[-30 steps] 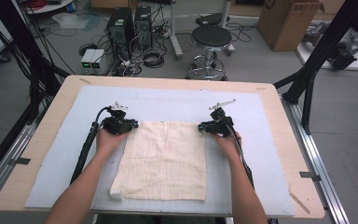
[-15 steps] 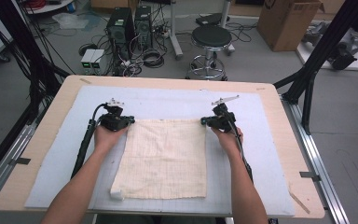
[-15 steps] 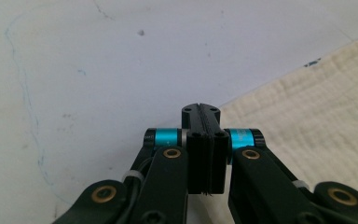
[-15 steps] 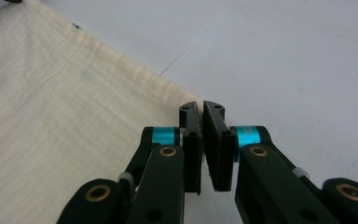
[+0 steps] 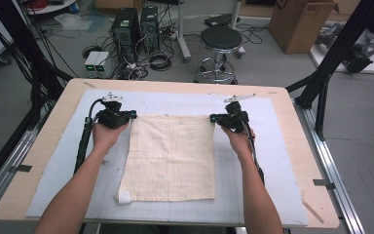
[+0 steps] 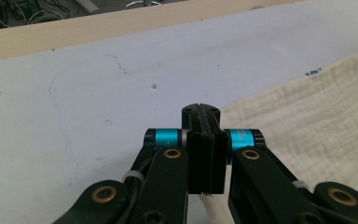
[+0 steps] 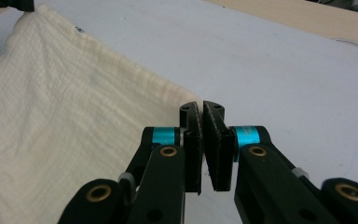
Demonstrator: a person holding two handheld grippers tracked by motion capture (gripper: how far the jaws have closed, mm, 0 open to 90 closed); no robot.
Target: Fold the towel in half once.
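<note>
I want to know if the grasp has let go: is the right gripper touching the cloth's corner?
Cannot tell. In the right gripper view the right gripper has its jaws slightly parted at the cloth corner, but they hide any contact.

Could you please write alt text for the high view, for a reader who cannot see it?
A person's two hands hold the left gripper and right gripper at the far corners of a cream cloth, spread flat on a pale mat on a wooden table.
</note>
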